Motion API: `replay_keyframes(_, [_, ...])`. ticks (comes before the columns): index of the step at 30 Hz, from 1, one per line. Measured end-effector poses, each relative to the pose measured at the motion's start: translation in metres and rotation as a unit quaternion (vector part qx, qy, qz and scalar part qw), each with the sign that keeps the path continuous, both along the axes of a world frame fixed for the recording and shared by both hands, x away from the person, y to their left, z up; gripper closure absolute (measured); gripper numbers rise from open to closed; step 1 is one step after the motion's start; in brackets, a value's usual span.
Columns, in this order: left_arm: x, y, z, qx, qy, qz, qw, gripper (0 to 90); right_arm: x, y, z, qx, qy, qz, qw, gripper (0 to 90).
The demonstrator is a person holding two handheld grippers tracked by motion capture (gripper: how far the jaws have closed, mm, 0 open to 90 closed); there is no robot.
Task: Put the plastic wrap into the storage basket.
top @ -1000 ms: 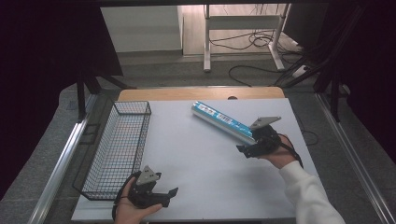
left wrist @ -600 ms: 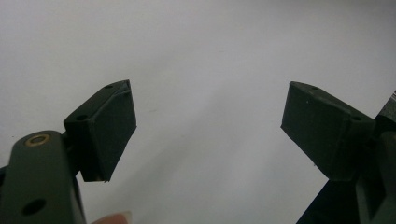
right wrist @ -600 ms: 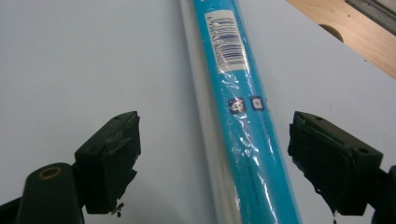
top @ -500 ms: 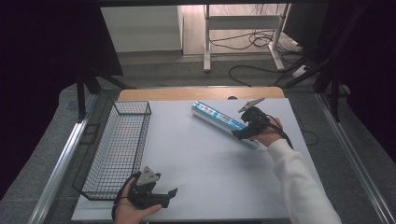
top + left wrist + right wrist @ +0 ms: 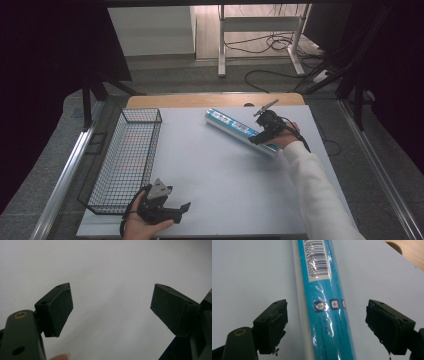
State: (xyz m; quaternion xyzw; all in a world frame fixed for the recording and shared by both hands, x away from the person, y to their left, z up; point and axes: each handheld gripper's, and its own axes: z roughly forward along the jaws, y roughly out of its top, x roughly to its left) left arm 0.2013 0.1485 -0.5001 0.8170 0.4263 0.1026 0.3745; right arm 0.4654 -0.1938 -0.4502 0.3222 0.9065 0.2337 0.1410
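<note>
A long blue roll in clear wrap point(image 5: 235, 128) lies slantwise on the white table at the back right. My right gripper point(image 5: 256, 139) hovers over its near half, open. In the right gripper view the roll point(image 5: 325, 302), with a barcode label, runs up between the two spread jaws of that gripper point(image 5: 325, 323), and neither pad touches it. My left gripper point(image 5: 179, 212) rests at the table's front left, open with nothing in it. The left gripper view has that gripper point(image 5: 111, 310) spread wide over bare white tabletop.
A black wire basket point(image 5: 120, 170) stands along the left side of the white table point(image 5: 220, 185). A strip of wooden tabletop point(image 5: 200, 100) runs along the back. Cables and desk legs lie on the floor beyond.
My right gripper has moved back and left along the table, from the roll's near end to over the roll, with its jaws now straddling it. The left gripper has stayed put.
</note>
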Motion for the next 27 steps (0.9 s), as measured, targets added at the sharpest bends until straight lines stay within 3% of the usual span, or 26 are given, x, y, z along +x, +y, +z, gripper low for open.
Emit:
replay_keyframes(10, [-0.001,0.003,0.001,-0.005,-0.009,0.009,0.9999,19.0,0.022,0.022,-0.011,-0.012,0.017,0.015,0.9997,18.3])
replay_keyframes(12, [-0.001,0.003,0.0,-0.005,-0.01,0.009,0.9999,19.2,0.025,0.025,-0.013,-0.012,0.029,0.018,0.9993,18.5])
replay_keyframes(17, [-0.001,0.004,-0.001,-0.004,-0.007,0.008,0.9999,19.2,0.033,0.036,-0.022,-0.031,0.035,0.022,0.9987,19.4])
replay_keyframes(20, [-0.001,0.004,-0.001,-0.004,-0.007,0.008,0.9999,19.2,0.036,0.037,-0.026,-0.029,0.043,0.023,0.9984,20.3])
replay_keyframes(27, [-0.001,0.004,-0.002,-0.002,-0.003,0.008,1.0,19.1,0.039,0.037,-0.037,-0.051,0.062,0.029,0.9963,24.9])
